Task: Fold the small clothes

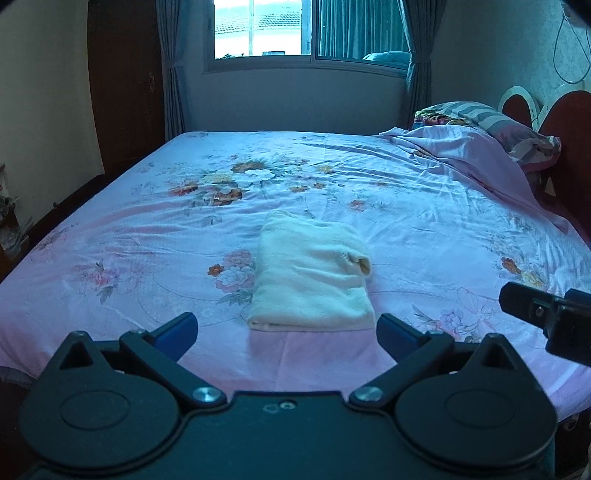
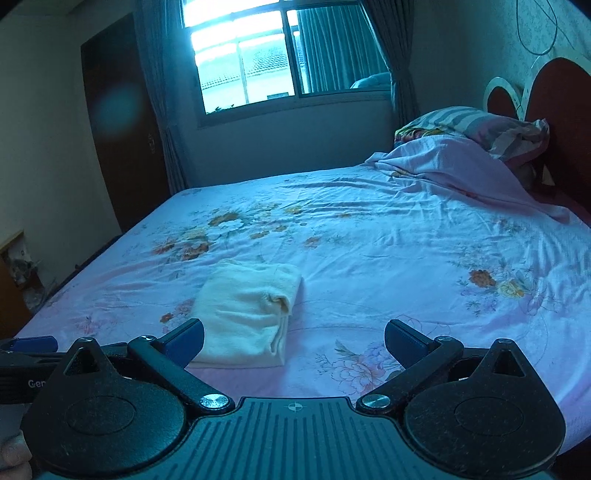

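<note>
Folded cream garment (image 1: 309,273) lies on the bed (image 1: 406,206) near its front edge. Left gripper (image 1: 287,328) and right gripper (image 2: 294,341) hover before it, jaws spread, empty. Folding appears finished; next likely fetching another piece.

Fluffy cream cloth garment (image 1: 310,273), smooth sheeny floral bedsheet (image 1: 406,206), matt black plastic tools

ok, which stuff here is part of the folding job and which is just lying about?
Job:
- cream folded cloth, lying on the bed sheet
- left claw, open, empty
- right claw, open, empty

Lying about:
- striped pillow by the headboard
- rumpled pink cover beneath it
- curtains, window
- dark wardrobe
</note>
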Demonstrator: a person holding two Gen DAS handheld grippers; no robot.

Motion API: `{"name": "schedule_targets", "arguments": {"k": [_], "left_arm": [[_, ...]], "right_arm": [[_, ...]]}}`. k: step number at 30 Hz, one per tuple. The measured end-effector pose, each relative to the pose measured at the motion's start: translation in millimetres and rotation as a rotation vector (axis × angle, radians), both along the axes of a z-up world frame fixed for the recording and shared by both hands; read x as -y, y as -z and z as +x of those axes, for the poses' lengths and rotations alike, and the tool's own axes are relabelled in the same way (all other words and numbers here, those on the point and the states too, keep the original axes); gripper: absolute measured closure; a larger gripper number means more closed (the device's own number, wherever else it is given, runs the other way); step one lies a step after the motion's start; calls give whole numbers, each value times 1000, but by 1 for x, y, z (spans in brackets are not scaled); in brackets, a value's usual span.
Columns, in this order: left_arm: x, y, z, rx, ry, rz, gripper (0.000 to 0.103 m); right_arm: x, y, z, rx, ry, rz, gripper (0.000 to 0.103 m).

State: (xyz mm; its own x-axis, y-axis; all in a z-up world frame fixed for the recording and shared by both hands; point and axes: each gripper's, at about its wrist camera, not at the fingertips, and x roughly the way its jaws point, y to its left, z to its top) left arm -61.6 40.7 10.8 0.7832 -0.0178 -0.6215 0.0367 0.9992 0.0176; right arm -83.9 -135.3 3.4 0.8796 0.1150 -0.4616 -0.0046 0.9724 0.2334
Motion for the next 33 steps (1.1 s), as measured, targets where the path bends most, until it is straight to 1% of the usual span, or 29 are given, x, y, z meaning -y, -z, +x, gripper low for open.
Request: {"name": "schedule_targets", "arguments": {"k": [4,10,14,20,23,33], "left_arm": [[7,7,4,-14,10,19,2],[10,15,9,-37,11,24,2],[10,16,11,-36,11,32,2],[8,13,14,-34,-2,17,2],[9,11,14,-25,-5,21,2],[14,9,10,-17,7,36,2]], "right_arm": [[9,6,5,-11,8,53,0],[11,14,13,-22,3,76,0],[6,17,15,-30,3,48,0],[0,12,19,-12,3,19,0],[0,11,20,0,-1,26,0],[3,13,20,-5,0,31,0]]}}
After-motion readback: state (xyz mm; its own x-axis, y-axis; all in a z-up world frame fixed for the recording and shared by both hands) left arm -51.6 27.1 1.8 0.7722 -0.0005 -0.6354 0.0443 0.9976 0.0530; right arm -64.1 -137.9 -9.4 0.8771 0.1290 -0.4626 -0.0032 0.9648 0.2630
